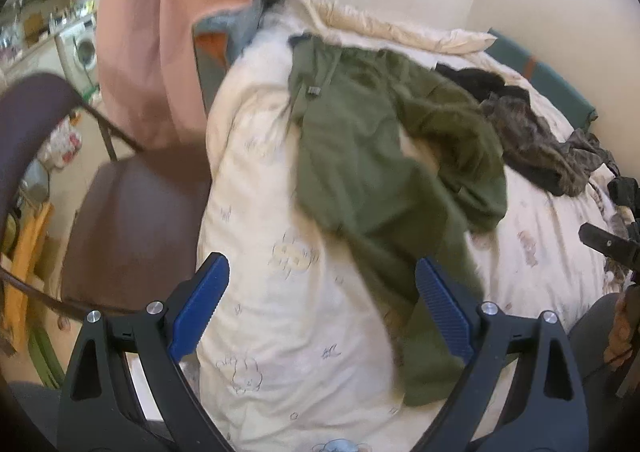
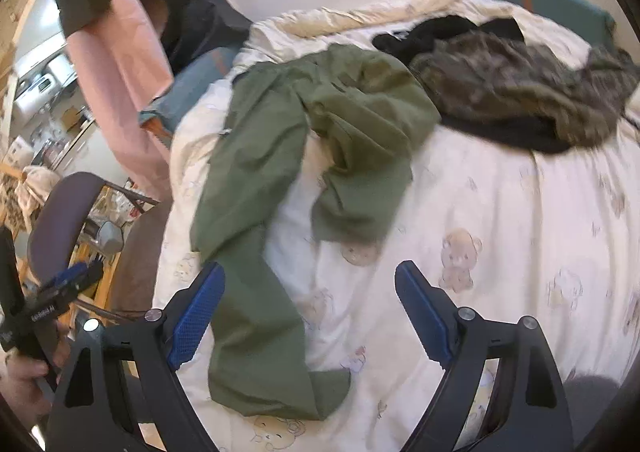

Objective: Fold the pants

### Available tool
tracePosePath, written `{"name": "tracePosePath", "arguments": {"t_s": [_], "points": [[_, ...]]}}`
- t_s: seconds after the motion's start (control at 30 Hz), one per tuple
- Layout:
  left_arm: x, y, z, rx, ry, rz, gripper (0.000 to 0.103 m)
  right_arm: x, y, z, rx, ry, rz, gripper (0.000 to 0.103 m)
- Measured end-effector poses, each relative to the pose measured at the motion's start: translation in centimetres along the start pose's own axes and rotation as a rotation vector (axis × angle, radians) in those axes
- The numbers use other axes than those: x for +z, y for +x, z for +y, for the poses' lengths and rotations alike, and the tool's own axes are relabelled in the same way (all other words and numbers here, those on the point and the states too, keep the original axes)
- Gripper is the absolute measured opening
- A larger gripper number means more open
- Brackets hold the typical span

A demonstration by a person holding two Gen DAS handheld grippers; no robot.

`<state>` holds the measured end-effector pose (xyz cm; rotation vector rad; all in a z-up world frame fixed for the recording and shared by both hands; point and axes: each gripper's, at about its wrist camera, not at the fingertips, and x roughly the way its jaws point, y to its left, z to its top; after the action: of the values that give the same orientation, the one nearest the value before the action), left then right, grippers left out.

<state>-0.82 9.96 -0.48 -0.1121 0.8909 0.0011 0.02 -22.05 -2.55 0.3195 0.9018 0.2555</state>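
From the left wrist camera, the green pants (image 1: 360, 156) lie crumpled on the white bear blanket (image 1: 280, 332) that covers the bed. One leg runs down toward the camera. The other leg is bunched up on the right side. The left gripper (image 1: 322, 308) has its blue jaws wide apart, with nothing pinched between them. The long leg's end lies just under its right jaw. If that jaw grabs there, I think it could catch the blanket too and drag it along. A brown chair (image 1: 132, 228) stands close beside the bed and could get bumped.

From the right wrist camera, the right gripper (image 2: 310, 308) is also wide open and empty. The long pant leg (image 2: 256, 332) lies by its left jaw. A dark pile of other clothes (image 2: 516, 92) touches the pants at the top. A pull on the pants may tug that pile along. The bunched leg may stay twisted and make a messy fold.
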Motion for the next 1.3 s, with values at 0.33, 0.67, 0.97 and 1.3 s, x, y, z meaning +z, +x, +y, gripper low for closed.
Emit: {"name": "tracePosePath", "arguments": {"t_s": [0.33, 0.67, 0.97, 1.3], "points": [[-1.7, 5.0, 2.5, 0.002, -0.131, 0.121, 0.093, -3.0, 6.4, -0.3, -0.003, 0.039, 0.236, 0.089], [-1.6, 5.7, 2.3, -0.021, -0.165, 0.159, 0.093, -8.3, 7.9, 8.3, -0.009, -0.294, 0.345, 0.089], [-0.7, 4.9, 0.7, 0.041, -0.134, 0.12, 0.093, -13.0, 9.4, 12.2, -0.052, -0.551, 0.41, 0.087], [-1.1, 4.8, 1.3, 0.049, -0.149, 0.131, 0.093, -10.6, 8.0, 11.5, 0.076, -0.368, 0.363, 0.0]]}}
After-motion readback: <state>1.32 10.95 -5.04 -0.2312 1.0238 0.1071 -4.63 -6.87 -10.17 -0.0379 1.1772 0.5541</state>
